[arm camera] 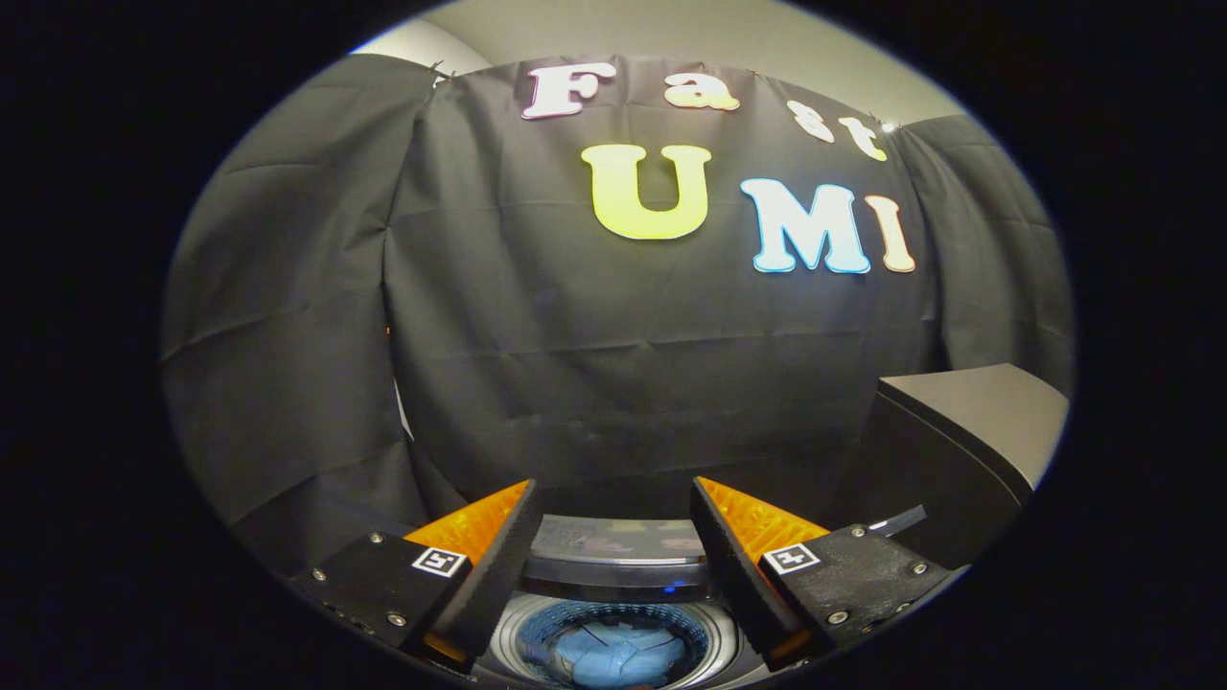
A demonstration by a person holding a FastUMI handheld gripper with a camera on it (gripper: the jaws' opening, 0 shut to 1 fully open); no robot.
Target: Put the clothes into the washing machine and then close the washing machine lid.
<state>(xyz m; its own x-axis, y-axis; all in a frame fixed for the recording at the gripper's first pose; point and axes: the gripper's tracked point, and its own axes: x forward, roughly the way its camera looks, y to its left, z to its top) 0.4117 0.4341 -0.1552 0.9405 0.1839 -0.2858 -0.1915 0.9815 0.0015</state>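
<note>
My gripper [613, 498] is open, its two fingers spread wide with nothing between them. Below and between the fingers lies the washing machine's round drum opening [613, 647]. Blue clothes [613, 656] lie bunched inside the drum. Just beyond the drum, the dark glossy lid [618, 556] stands raised at the back of the machine, seen between the fingers. The gripper hovers above the machine and touches nothing.
A dark grey box or cabinet [968, 431] with a flat top stands to the right of the right finger, close to the machine. The black cloth wall [594, 383] hangs close behind the machine and wraps around on both sides.
</note>
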